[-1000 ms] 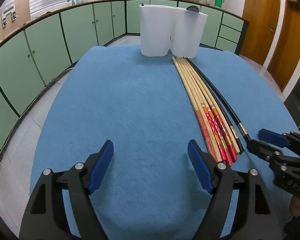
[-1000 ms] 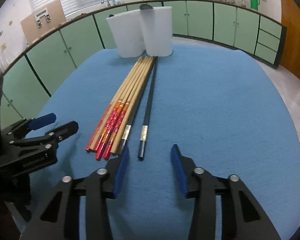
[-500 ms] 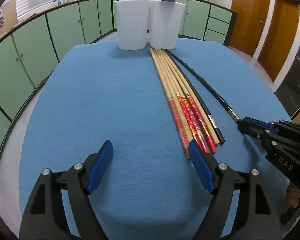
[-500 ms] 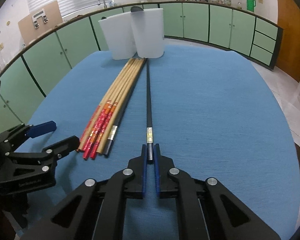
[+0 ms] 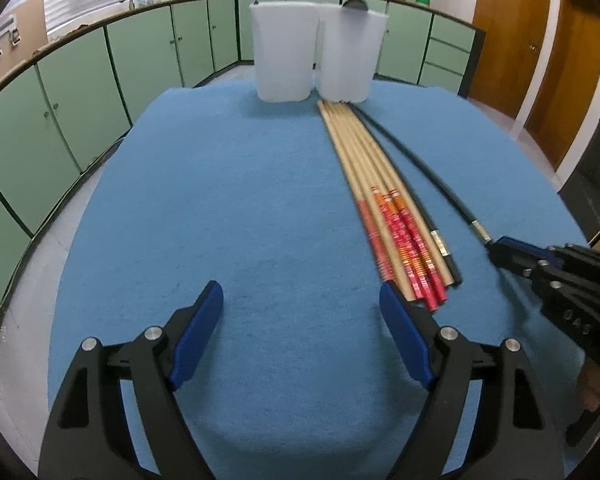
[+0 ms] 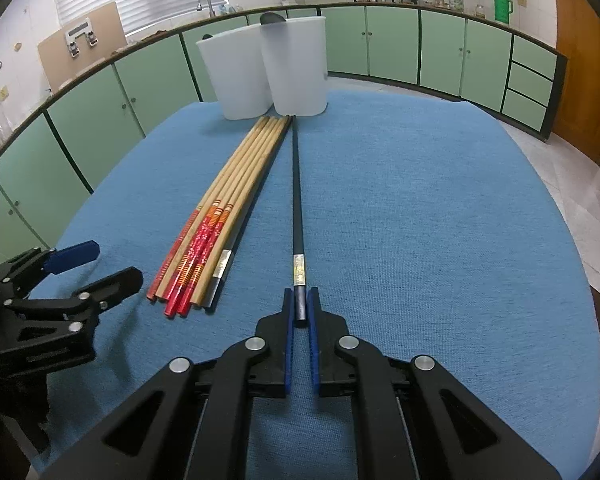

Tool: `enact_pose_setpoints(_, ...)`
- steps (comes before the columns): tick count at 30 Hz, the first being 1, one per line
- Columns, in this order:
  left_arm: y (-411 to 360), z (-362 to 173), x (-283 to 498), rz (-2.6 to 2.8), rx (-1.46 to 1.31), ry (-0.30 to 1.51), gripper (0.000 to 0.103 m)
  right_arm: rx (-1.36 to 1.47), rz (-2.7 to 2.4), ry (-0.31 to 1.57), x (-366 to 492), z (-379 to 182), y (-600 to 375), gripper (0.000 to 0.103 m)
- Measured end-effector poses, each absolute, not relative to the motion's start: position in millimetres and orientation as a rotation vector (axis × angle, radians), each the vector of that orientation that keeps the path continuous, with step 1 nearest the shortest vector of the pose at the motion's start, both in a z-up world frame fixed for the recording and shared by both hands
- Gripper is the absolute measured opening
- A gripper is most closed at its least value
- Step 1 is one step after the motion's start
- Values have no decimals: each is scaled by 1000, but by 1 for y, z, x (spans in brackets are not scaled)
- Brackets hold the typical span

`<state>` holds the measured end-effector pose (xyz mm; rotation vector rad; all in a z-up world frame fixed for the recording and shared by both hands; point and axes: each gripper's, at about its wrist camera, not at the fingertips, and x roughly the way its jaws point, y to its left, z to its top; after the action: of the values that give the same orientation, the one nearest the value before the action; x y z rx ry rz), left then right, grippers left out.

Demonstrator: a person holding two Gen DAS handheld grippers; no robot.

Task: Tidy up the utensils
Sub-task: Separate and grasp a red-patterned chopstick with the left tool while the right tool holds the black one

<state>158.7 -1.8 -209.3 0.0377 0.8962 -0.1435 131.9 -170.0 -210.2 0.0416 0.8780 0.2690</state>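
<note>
A row of wooden chopsticks with red and orange ends [image 6: 220,208] [image 5: 380,192] lies on the blue cloth, with a second black chopstick [image 6: 230,252] at its right side. My right gripper [image 6: 297,306] is shut on the near end of a black chopstick [image 6: 297,200], which points toward two white containers [image 6: 296,68] [image 5: 284,56] at the far edge. My left gripper [image 5: 302,332] is open and empty, left of the wooden chopsticks' near ends. It also shows in the right wrist view [image 6: 96,264].
The blue cloth [image 5: 220,208] covers a rounded table. A dark utensil tip [image 6: 272,19] sticks out of the right container. Green kitchen cabinets [image 6: 400,48] run behind, and wooden doors [image 5: 512,48] stand at the right.
My right gripper moved forward and closed on the black chopstick's near end, and the chopstick swung away from the bundle. My left gripper stayed open.
</note>
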Motion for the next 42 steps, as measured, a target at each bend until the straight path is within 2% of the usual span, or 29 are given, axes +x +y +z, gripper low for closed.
enact_pose_setpoints(8,-20,-218,154,-170,95,927,79,42,270,878,133,-210,-171,7)
enact_pose_setpoints(15,2,-215,159,-67,37,928,79,48,272,877,132,-211,-172,7)
enact_pose_setpoints(26,-5,-213,162,-99,42,919,71,41,326,874,120,-211,-184,10)
enact_pose_setpoints(32,-8,-212,164,-115,41,909,56,20,329,873,122,-211,-178,11)
enact_pose_setpoints(34,-10,-212,165,-125,43,905,47,11,329,874,125,-210,-176,11)
enact_pose_setpoints(38,-17,-213,165,-136,56,903,42,4,330,874,127,-211,-171,11)
enact_pose_setpoints(42,-21,-213,165,-139,57,901,32,-2,325,874,131,-211,-168,10)
